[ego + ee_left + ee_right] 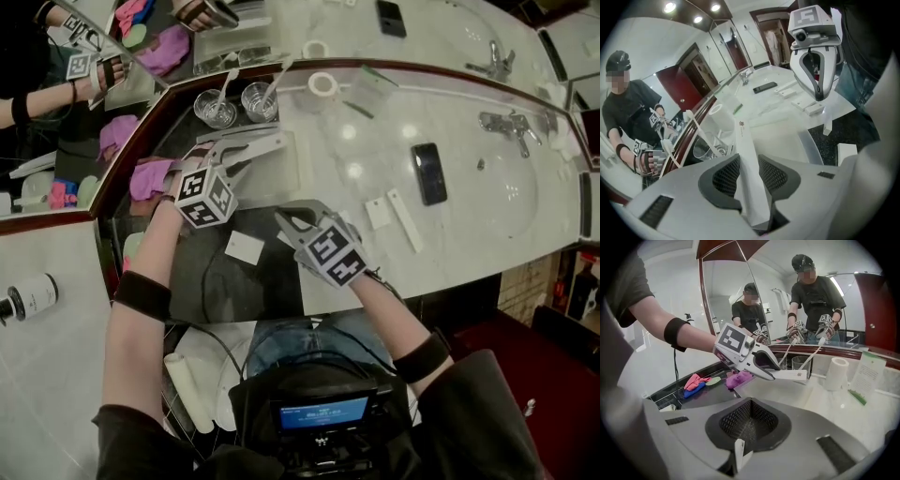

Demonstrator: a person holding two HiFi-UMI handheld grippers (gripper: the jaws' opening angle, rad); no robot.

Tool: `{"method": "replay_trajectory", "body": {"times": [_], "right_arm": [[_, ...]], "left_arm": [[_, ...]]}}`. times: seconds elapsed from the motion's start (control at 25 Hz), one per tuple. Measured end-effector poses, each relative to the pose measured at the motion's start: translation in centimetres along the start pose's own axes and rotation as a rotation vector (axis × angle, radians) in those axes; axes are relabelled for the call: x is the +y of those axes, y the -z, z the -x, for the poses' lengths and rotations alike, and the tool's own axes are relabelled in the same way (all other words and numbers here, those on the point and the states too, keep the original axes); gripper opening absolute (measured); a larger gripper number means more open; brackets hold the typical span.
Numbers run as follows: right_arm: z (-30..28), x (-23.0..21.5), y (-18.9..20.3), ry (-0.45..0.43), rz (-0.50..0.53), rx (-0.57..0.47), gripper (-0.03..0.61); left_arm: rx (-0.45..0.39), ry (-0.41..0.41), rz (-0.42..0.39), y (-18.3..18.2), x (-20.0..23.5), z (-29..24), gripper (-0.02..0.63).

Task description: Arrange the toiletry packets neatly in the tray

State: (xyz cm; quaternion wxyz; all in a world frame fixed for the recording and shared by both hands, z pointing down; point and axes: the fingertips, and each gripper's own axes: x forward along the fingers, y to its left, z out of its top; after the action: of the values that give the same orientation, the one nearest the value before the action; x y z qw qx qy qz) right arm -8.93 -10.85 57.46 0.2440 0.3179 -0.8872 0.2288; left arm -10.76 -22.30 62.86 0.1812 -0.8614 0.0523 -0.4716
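Step in hand, as I judge it: laying the long white packet (746, 154) into the tray (809, 146).

- The tray sits toward the back left of the worktop (375, 159), close to the mirror edge and just in front of two glasses (234, 103).
- To do it well:
  - Level the packet and line it up with a long wall of the tray.
  - Tuck it against that wall so room stays for the rest.
  - Release only once it bears on the tray floor.
  - Keep its free end clear of the glasses.

Left gripper (228, 159):
- It is closed tight on the near end of the long white packet, pads flat on both faces.
- The packet juts forward over the tray toward the back edge.
- I cannot tell if it touches the tray floor.

Right gripper (292, 222):
- It hangs near the front edge, beside the tray's near right corner, jaws drawn together.
- A thin white slip (739, 452) is pinched between them, seen edge-on. It is probably a flat packet, but too little shows to be sure.

Loose packets (394, 217) lie right of the tray. A square packet (244, 248) lies on the dark section by the front edge.
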Motion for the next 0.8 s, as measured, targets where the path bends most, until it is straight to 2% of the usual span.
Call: {"method": "replay_trajectory", "body": {"times": [0.32, 0.6, 0.72, 0.8], "right_arm": [[-1.3, -0.1, 1.1, 0.009, -0.034, 0.017, 0.003], [-1.4, -0.2, 1.9, 0.016, -0.047, 0.028, 0.003], [-1.2, -0.3, 2.2, 0.02, -0.05, 0.032, 0.003], [-1.0, -0.4, 2.4, 0.021, -0.052, 0.032, 0.003]], "left_arm": [[-0.029, 0.097, -0.056, 0.7, 0.5, -1.4, 0.126], [-0.024, 0.129, -0.084, 1.1, 0.3, -2.7, 0.126], [-0.029, 0.13, -0.069, 1.1, 0.4, -2.8, 0.129], [-0.024, 0.126, -0.052, 1.2, 0.6, -3.0, 0.158]]}}
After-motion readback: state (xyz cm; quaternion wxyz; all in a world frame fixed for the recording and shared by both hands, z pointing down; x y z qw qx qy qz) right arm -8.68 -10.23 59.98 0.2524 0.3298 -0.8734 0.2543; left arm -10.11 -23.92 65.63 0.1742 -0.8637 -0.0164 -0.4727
